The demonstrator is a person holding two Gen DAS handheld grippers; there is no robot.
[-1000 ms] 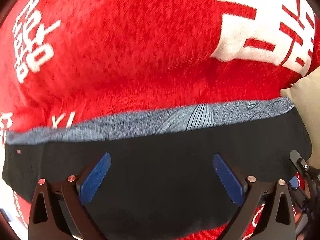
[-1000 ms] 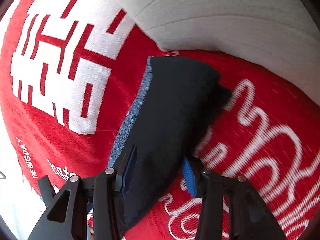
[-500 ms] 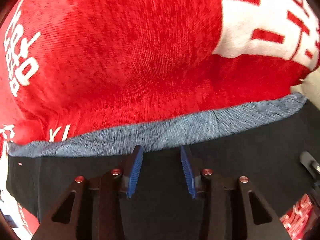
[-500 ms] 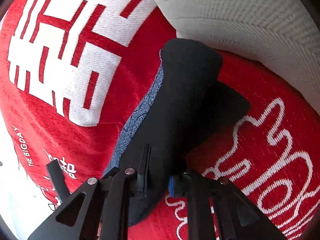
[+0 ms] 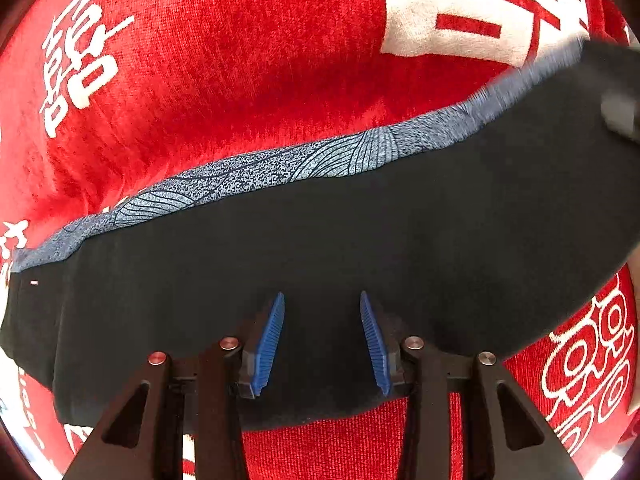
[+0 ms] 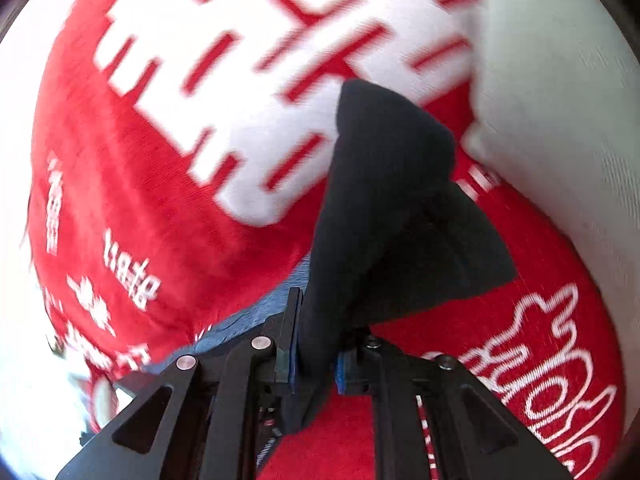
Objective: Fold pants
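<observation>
Red blanket (image 5: 248, 80) with white print fills both views. Black pants (image 5: 320, 248) lie across the middle of the left view, patterned blue band (image 5: 248, 176) along their upper edge. White cushion (image 6: 560, 100) upper right of right view. Left gripper (image 5: 322, 332) bottom centre, pads parted over the pants, not pinching. Right gripper (image 6: 316, 364) bottom centre, clamped on a raised fold of pants.

Your pants (image 5: 320, 240) are black with a blue-grey patterned band (image 5: 256, 176) along the far edge. They lie stretched sideways in a long strip. At your right end the black cloth (image 6: 380, 184) is bunched and lifted into a peaked fold; that view is blurred.
</observation>
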